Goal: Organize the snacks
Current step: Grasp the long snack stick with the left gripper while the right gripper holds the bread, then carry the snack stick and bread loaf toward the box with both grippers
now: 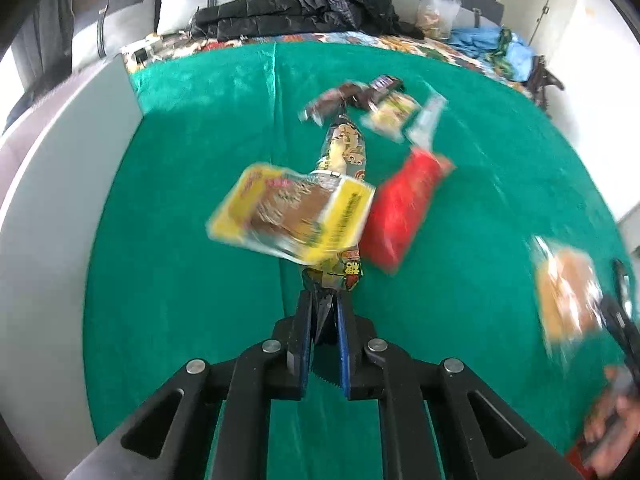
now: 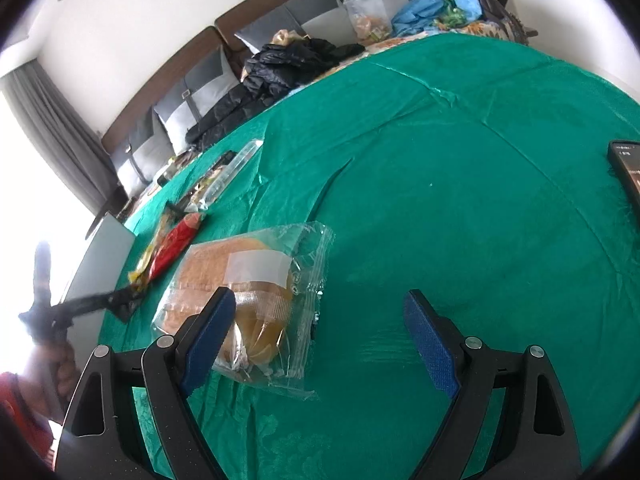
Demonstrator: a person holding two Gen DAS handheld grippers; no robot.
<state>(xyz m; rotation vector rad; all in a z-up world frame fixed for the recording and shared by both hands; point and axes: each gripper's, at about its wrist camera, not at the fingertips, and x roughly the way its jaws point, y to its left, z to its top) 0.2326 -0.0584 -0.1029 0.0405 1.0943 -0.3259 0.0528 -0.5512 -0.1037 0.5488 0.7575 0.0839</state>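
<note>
My left gripper (image 1: 325, 300) is shut on the end of a long printed snack pack (image 1: 345, 148) that stretches away over the green cloth. A yellow cake packet (image 1: 292, 212) lies across that pack, and a red packet (image 1: 400, 208) lies beside it on the right. Small dark and yellow snacks (image 1: 372, 100) lie farther back. My right gripper (image 2: 316, 308) is open, with a clear bread bag (image 2: 248, 300) lying on the cloth at its left finger. The bread bag also shows in the left wrist view (image 1: 568, 292). The left gripper shows blurred in the right wrist view (image 2: 100, 304).
The green tablecloth (image 2: 460, 200) covers a bed. A phone (image 2: 628, 168) lies at the far right. Black jackets (image 1: 296, 12) and a blue cloth (image 1: 492, 40) are heaped at the headboard. A grey panel (image 1: 60, 184) borders the left side.
</note>
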